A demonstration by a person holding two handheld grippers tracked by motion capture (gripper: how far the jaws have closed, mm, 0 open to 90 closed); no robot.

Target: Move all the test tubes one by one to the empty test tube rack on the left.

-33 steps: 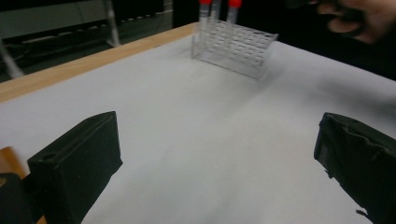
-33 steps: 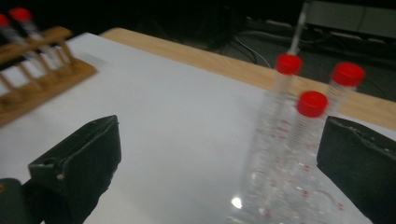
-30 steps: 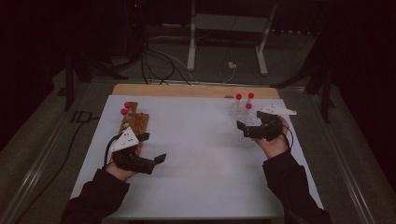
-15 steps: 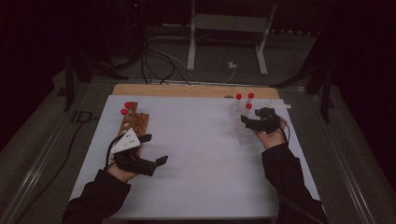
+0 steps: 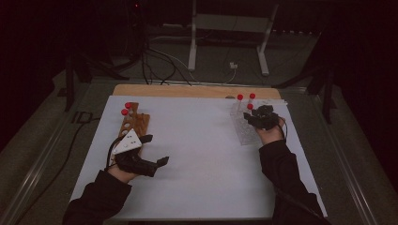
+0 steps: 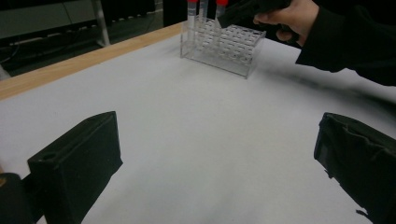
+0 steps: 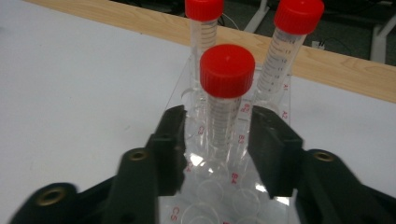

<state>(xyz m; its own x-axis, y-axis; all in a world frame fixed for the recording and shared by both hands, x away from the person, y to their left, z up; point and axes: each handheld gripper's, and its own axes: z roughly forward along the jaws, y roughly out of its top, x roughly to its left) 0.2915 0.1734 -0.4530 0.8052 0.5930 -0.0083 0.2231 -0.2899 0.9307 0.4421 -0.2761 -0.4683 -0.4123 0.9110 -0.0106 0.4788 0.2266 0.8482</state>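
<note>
Black jaws of the left gripper (image 5: 157, 157) stand wide and empty at lower left of the high view, beside the wooden rack (image 5: 134, 123). At upper right, the right gripper (image 7: 218, 142) has just been closing around the nearest red-capped tube (image 7: 225, 100) in the clear rack (image 7: 219, 186), pads not yet touching. Centre it, squeeze below the cap, lift straight.

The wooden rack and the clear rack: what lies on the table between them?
Nothing: in the high view, bare white table sheet stretches between wooden rack and clear rack.
</note>
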